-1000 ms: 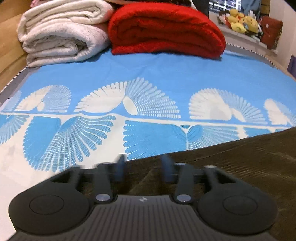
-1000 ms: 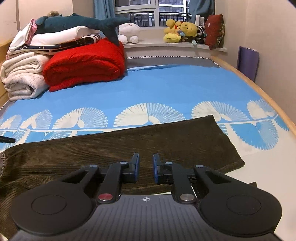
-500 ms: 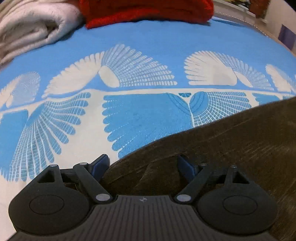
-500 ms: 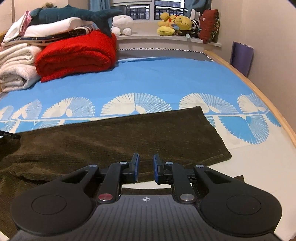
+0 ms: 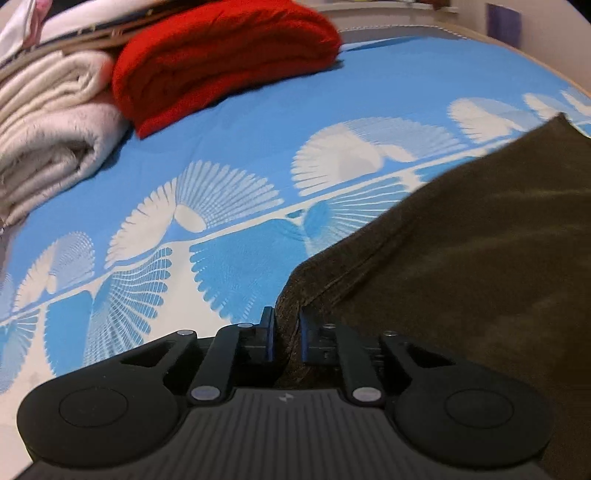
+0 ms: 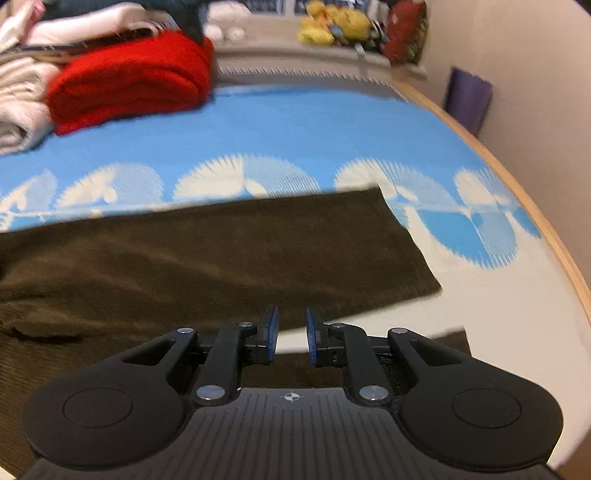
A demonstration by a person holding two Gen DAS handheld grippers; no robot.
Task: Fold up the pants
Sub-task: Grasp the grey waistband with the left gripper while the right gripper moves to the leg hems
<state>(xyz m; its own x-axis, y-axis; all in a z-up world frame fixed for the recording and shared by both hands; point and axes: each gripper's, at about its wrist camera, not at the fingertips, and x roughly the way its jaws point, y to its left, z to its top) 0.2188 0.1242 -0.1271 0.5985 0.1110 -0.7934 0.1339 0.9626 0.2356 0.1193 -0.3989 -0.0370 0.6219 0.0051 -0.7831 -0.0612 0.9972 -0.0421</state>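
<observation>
Dark brown corduroy pants (image 6: 221, 251) lie spread across the blue-and-white bed sheet (image 6: 314, 129), one leg stretching to the right. The nearer leg's edge (image 6: 452, 338) runs in behind my right gripper (image 6: 291, 332), whose jaws stand narrow with brown cloth low between the blue pads; white sheet shows through the gap at the tips. In the left wrist view the pants (image 5: 480, 277) fill the right side. My left gripper (image 5: 287, 325) is closing on a bunched corner of their edge, and the cloth fills the slit between its fingers.
A folded red blanket (image 5: 221, 62) and cream blankets (image 5: 48, 133) are stacked at the head of the bed. Stuffed toys (image 6: 332, 26) sit on the window ledge. The bed's wooden rim (image 6: 517, 192) curves along the right, with a purple object (image 6: 467, 99) by the wall.
The left jaws, wide half a second ago, have closed onto the pants' edge, and that view has rolled and shifted. The right gripper keeps its narrow gap and has sunk slightly.
</observation>
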